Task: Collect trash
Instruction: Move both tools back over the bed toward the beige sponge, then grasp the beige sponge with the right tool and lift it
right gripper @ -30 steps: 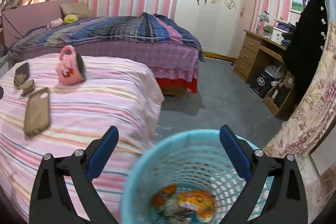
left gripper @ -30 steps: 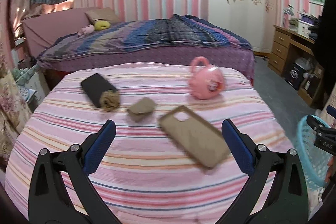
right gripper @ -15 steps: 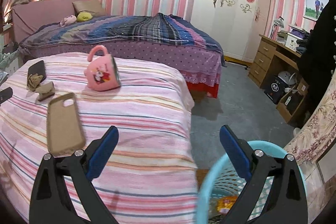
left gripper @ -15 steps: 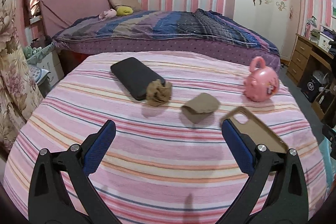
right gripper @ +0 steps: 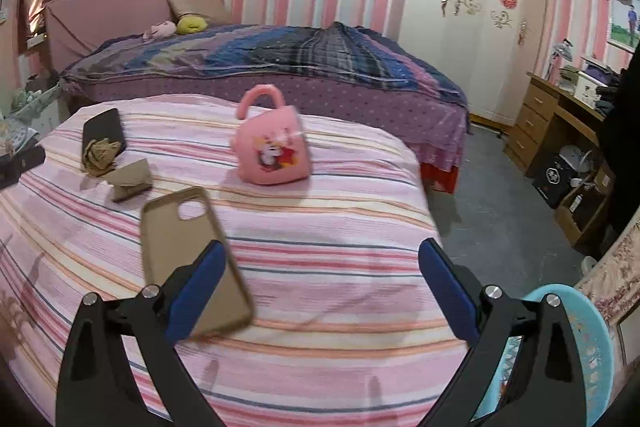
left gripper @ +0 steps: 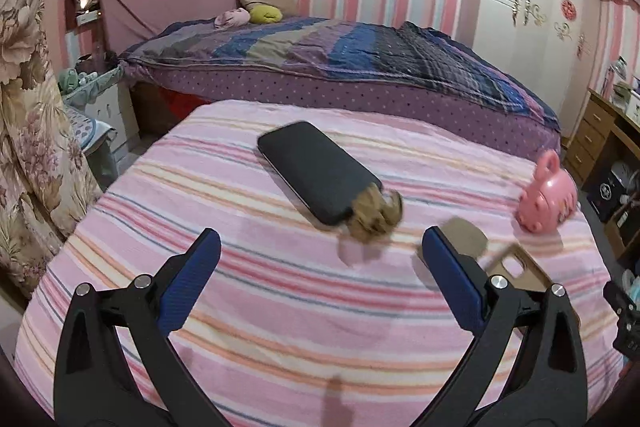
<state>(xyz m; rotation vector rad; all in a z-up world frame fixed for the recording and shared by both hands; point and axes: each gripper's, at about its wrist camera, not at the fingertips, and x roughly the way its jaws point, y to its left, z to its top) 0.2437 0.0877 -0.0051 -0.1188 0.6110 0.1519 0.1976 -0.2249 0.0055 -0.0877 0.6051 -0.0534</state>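
A pink striped bed (left gripper: 280, 307) fills both views, with a second bed under a dark plaid quilt (left gripper: 340, 63) behind it. At the lower right of the right wrist view stands a light blue basket (right gripper: 592, 347) on the floor beside the bed. Both the left gripper (left gripper: 320, 279) and the right gripper (right gripper: 320, 283) hang over the bedding with jaws wide apart, holding nothing. A tan phone case (right gripper: 188, 247) lies partly behind the right gripper's left finger. A pink mug (right gripper: 272, 151) lies on its side farther back. A black phone (left gripper: 316, 171) lies flat, a crumpled brown wad (left gripper: 376, 215) touching its near end and a folded brown scrap (right gripper: 130, 179) just beside that.
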